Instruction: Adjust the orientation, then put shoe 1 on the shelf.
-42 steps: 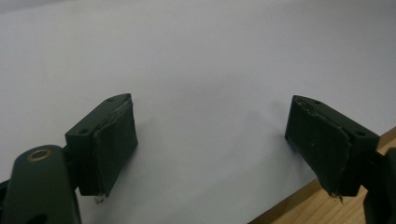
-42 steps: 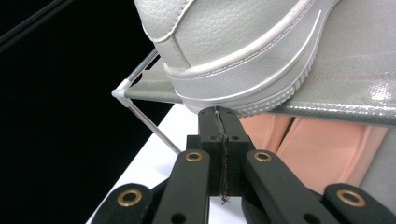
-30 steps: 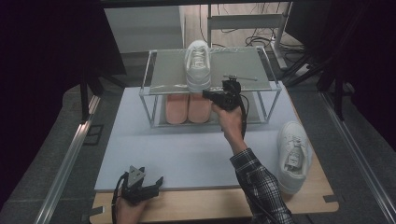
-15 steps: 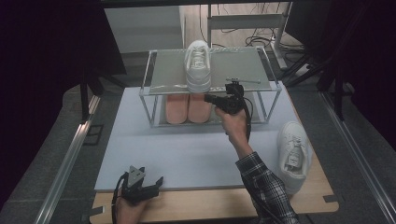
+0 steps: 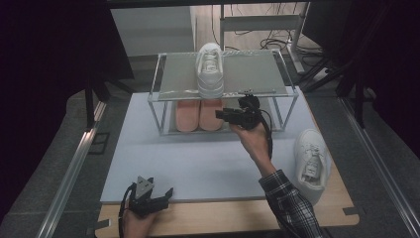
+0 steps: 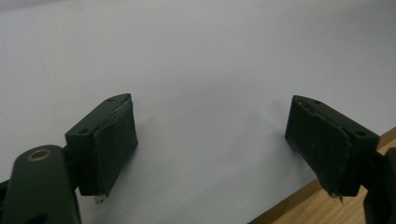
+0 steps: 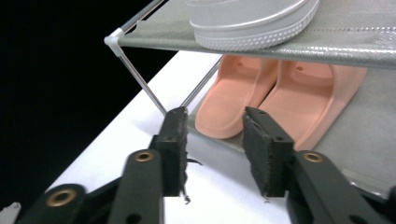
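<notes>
Since the earlier frames, the right tongs [image 5: 221, 114] have drawn back from the white shoe [image 5: 210, 69] on the shelf and their jaws have just been opening; nothing sits between them now. One worktop [image 5: 218, 223] carries one two-tier rack [image 5: 247, 69]. Two white shoes show: one on the top tier, the other [image 5: 312, 161] lying at the worktop's right edge. Two pink slippers [image 7: 261, 93] sit side by side on the lower tier. The left tongs [image 6: 210, 140] rest wide apart over the white mat [image 5: 198, 163], empty.
</notes>
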`<state>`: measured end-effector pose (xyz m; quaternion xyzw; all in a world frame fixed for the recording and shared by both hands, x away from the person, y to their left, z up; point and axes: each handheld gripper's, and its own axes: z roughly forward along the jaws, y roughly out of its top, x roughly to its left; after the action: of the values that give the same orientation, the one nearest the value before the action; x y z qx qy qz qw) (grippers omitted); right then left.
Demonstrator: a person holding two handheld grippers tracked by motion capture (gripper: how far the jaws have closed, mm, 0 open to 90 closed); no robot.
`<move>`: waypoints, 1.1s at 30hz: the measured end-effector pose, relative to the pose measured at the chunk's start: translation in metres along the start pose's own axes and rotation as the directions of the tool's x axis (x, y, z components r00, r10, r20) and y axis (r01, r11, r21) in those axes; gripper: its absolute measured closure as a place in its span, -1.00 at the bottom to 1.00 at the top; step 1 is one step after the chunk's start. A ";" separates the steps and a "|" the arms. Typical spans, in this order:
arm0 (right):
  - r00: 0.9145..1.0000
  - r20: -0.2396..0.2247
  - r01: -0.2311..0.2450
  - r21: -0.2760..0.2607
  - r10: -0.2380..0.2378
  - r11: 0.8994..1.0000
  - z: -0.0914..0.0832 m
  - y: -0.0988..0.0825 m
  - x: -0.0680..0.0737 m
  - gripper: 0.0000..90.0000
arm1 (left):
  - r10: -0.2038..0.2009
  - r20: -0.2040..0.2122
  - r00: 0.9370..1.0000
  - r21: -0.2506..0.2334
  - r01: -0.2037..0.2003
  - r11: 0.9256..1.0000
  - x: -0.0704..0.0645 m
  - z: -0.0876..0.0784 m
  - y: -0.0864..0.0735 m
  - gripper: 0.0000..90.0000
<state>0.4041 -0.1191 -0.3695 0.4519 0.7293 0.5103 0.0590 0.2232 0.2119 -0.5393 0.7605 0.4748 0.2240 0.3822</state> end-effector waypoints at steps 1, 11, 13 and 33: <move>1.000 0.000 0.005 0.004 -0.005 1.000 -0.001 -0.001 0.000 0.26 | 0.000 0.000 1.000 0.000 0.000 1.000 0.000 0.000 0.000 -0.64; 0.997 0.039 0.065 0.035 -0.067 0.997 -0.013 -0.009 -0.001 0.15 | 0.000 0.000 1.000 0.000 0.000 1.000 0.000 0.000 0.000 -0.64; 0.996 0.045 0.078 0.037 -0.079 0.996 -0.016 -0.011 -0.001 0.14 | -0.001 0.000 1.000 0.000 0.001 1.000 0.000 0.000 0.000 -0.64; 0.973 0.103 0.195 0.091 -0.204 0.976 -0.045 -0.031 0.005 0.23 | 0.002 -0.001 1.000 -0.003 -0.002 1.000 0.000 0.000 0.000 -0.64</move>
<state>0.3579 -0.1482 -0.3711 0.4060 0.7865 0.4460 0.1327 0.2231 0.2118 -0.5393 0.7604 0.4738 0.2253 0.3829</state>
